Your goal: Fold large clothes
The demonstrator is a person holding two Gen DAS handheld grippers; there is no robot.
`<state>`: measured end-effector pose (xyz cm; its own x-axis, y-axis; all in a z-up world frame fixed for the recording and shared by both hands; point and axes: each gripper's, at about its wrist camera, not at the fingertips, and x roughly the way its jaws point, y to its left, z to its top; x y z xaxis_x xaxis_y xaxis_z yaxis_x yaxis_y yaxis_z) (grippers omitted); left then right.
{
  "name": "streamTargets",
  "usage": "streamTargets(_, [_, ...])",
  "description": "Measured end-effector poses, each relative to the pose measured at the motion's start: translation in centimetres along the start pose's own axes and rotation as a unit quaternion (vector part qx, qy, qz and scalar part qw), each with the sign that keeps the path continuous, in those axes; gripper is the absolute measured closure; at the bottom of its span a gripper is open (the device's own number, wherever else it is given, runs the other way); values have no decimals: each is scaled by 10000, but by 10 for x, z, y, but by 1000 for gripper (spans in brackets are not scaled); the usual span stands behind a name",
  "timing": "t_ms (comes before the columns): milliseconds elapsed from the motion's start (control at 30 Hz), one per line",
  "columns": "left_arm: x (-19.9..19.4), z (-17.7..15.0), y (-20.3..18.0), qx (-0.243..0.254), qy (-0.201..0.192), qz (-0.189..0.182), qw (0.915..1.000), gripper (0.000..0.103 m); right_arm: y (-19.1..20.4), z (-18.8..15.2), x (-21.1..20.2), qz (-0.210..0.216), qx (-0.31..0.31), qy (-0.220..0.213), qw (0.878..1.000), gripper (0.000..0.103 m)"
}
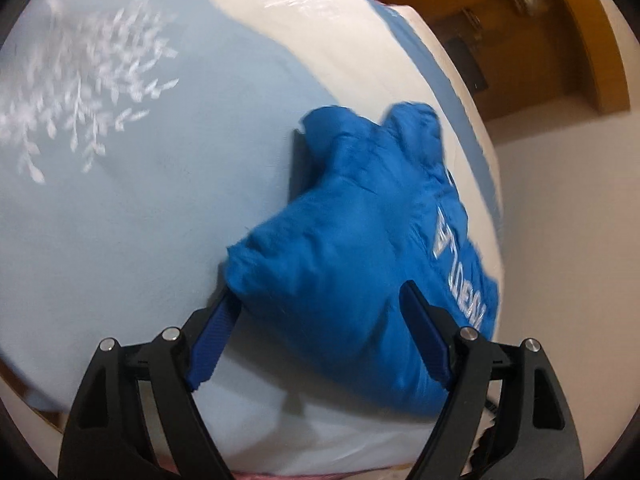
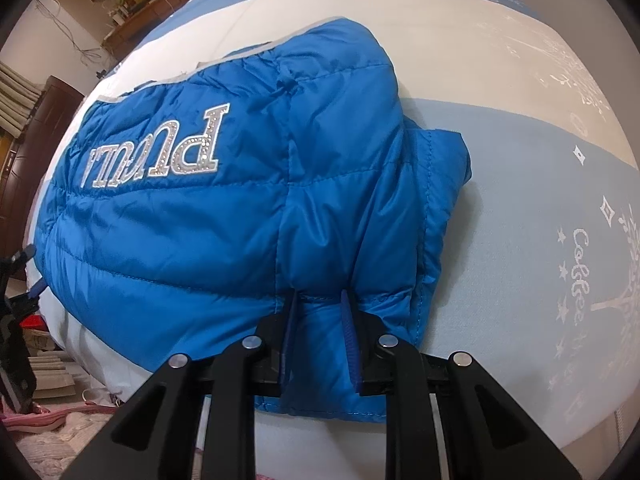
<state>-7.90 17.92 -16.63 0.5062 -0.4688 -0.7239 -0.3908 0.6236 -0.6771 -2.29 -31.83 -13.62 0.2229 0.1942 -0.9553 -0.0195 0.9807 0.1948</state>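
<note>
- The blue jacket [image 2: 224, 200] lies on the bed [image 2: 520, 184], bunched and partly folded, with its near hem at the bed's front edge and its silver lettering [image 2: 156, 152] facing up.
- The right gripper [image 2: 320, 332] has its jaws closed on a pinch of that near hem, beside a quilted seam.
- The left gripper [image 1: 320, 320] sits at the jacket's [image 1: 352, 248] other end with its jaws spread wide, one on each side of the puffy cloth and gripping nothing.
- I judge the step to be taking a second hold, so close the left jaws on the hem layers, not just the padding.
- Both holds should sit on the same edge of the jacket.
- Lift evenly and carry that edge toward the lettering, since slippery padded cloth will likely slide or spring open.
</note>
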Motion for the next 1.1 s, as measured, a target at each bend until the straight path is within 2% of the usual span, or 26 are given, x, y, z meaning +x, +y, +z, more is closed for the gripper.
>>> streamTargets(133, [18,9,13,-272,82,-475,9985,23,0,0,0,-16,8,5,10000,82])
streamTargets(233, [33,11,7,-211,117,-506,9984,29,3,0,2,-52,7,20,10000,82])
streamTargets(300, [38,13,3,-202,101,-497,9985,51,4,1,2,-66,12,33,10000,82])
streamTargets(333, [38,13,1,-200,86,-574,9981,56,4,1,3,-67,29,39,10000,82])
streamTargets(400, [34,11,-5,-118,30,-562,9983,72,4,2,3,-55,60,51,10000,82])
streamTargets(467, [22,4,-22,137,-124,-500,9986,78,3,3,4,-55,97,64,9999,82])
streamTargets(533, [6,-4,-39,454,-297,-511,9972,79,2,5,4,-76,110,76,9999,82])
streamTargets(600, [5,-7,-41,553,-296,-370,9973,79,0,6,4,-77,142,77,9998,82])
streamTargets(667, [18,-5,-25,359,-142,-219,9990,79,-2,6,5,-39,189,70,9998,82])
streamTargets(733, [35,-3,2,-71,76,-319,9994,78,-4,6,5,23,204,68,9998,82])
streamTargets(767, [39,-3,8,-109,100,-375,9992,76,-5,6,6,48,210,70,9997,82])
streamTargets(1100, [53,-6,8,-3,55,-381,9993,73,-15,4,8,152,213,83,9996,82])
